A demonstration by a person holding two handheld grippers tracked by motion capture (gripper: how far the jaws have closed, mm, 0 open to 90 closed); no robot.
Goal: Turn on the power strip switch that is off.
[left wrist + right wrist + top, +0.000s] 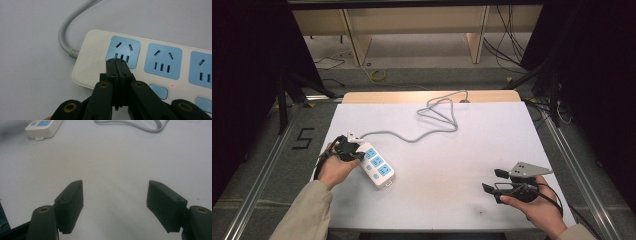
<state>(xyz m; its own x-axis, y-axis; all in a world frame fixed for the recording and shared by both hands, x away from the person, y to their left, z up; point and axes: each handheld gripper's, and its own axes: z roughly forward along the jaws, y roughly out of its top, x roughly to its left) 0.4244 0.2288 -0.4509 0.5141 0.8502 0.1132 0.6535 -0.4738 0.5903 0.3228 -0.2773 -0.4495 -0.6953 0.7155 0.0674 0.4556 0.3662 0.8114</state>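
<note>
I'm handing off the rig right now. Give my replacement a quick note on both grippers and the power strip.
Left gripper: shut, empty, tips over the power strip at its cable-end socket; contact unclear.
Right gripper: open, empty, over bare table at the near right.
Power strip: near left of table, grey cable running to the far edge.
Done: nothing is plugged in.
Left: probably finishing the work at the strip.

You have one white power strip with three blue sockets, one grey cord, and two grippers, left and right.
</note>
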